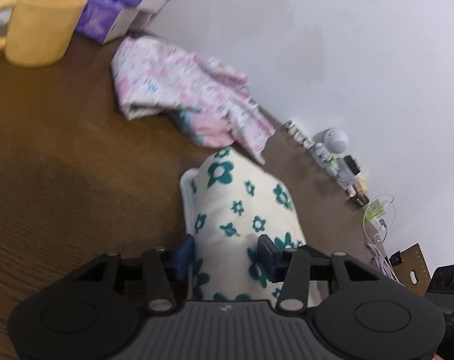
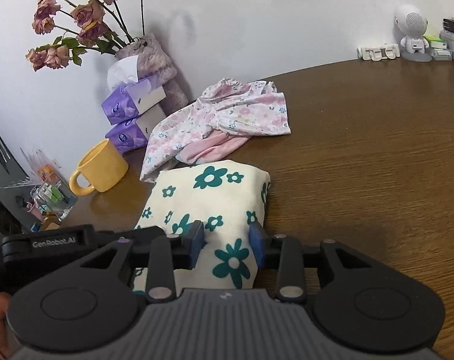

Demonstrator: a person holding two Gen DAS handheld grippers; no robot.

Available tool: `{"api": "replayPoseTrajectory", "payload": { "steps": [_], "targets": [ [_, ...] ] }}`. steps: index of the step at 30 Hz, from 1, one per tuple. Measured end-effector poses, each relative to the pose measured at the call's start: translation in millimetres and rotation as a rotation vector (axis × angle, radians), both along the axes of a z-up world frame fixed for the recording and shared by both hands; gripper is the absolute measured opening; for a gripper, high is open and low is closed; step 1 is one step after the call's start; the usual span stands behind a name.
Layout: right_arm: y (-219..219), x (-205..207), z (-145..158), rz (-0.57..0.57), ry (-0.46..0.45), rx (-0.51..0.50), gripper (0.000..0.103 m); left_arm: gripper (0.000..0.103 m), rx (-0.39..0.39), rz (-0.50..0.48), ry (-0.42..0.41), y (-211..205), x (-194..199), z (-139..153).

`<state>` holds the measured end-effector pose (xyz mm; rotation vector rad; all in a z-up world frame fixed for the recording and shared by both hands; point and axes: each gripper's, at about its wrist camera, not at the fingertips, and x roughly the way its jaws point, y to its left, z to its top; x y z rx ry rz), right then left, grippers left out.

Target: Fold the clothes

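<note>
A dark brown wooden table (image 2: 362, 156) stands against a plain white wall (image 2: 272, 15), its grain running across the top. Near its middle lies the cream cloth with teal flowers (image 2: 209, 195), folded into a thick, rounded bundle. Both tools are on it. The left gripper (image 1: 225, 255) has its blue pads (image 1: 185, 253) pressed into either side of the bundle's near end, with fabric bulging up between them. The right gripper (image 2: 227, 244) is clamped the same way on the near edge of the cloth, its blue pads (image 2: 255, 241) pinching a fold that carries one large flower. In the right wrist view the left tool's black body sits just beside the cloth's left edge.

Just beyond the bundle, touching its far edge, lies a crumpled pink floral garment (image 2: 221, 120) with a plain pink lining showing underneath. To its left stands a yellow mug (image 2: 102, 166), upright, handle turned toward the camera. Behind the mug two purple tissue boxes (image 2: 131, 111) are stacked, a white tissue rising from the top one, and behind them a fuzzy mauve vase (image 2: 161, 69) holds dried roses (image 2: 74, 21). A clear glass container (image 2: 52, 198) of small items sits at the table's left edge. Well apart, along the far right by the wall, stand a small white robot figure (image 2: 411, 30) and some small boxes.
</note>
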<state>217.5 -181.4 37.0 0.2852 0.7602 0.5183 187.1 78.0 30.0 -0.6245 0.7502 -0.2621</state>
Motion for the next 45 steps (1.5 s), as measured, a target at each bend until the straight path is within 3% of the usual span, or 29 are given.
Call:
{"api": "replayPoseTrajectory", "payload": {
  "steps": [2,4,6,9,12,15,17,19,21,23,25,27,30,32,35,38,42,45],
  "targets": [
    [4,-1,0,0.011,-0.004,-0.015,0.041,0.065,0.017,-0.007,-0.005,-3,-1,1],
    [7,-1,0,0.022,-0.007,-0.031,0.042,0.062,0.036,-0.015,-0.005,-7,-2,2],
    [13,-2,-1,0.030,-0.015,-0.057,0.042,0.053,0.041,-0.014,0.020,-7,1,-3],
    [27,-5,-7,0.048,-0.053,-0.142,0.042,0.048,0.036,-0.010,0.041,-4,3,-7],
    [27,-8,0,0.043,-0.062,-0.147,0.042,0.052,0.041,-0.002,0.012,-2,3,1],
    [14,-9,22,0.037,-0.127,-0.074,0.041,0.056,0.071,0.020,-0.042,-1,13,20],
    [18,3,30,0.058,-0.140,-0.071,0.033,0.056,0.113,0.024,-0.064,-3,25,30],
    [22,15,38,0.078,-0.152,-0.068,0.013,0.054,0.143,0.015,-0.058,-7,41,33],
    [35,31,30,0.105,-0.116,-0.102,0.008,0.038,0.159,0.007,-0.027,-9,56,26],
    [43,39,12,0.116,-0.067,-0.128,0.007,0.032,0.150,-0.005,0.019,-10,65,12],
    [51,47,-6,0.127,-0.017,-0.153,0.006,0.034,0.145,-0.002,0.045,-8,67,-1],
    [49,44,-8,0.118,-0.028,-0.136,0.006,0.036,0.117,0.000,0.046,-2,65,1],
    [38,26,11,0.119,-0.069,-0.110,0.009,0.050,0.104,-0.013,0.011,2,50,13],
    [35,9,24,0.162,-0.109,-0.093,0.009,0.049,0.114,-0.030,0.006,-1,43,14],
    [44,2,15,0.212,-0.086,-0.143,0.009,0.046,0.133,-0.045,0.041,-8,42,3],
    [52,3,3,0.205,-0.097,-0.162,0.009,0.047,0.099,-0.028,0.058,-4,35,0],
    [34,-19,27,0.224,-0.149,-0.129,0.010,0.052,0.085,-0.023,-0.005,3,8,10],
    [39,-13,5,0.244,-0.078,-0.163,0.009,0.052,0.094,-0.026,-0.011,1,2,11]
  ]
}}
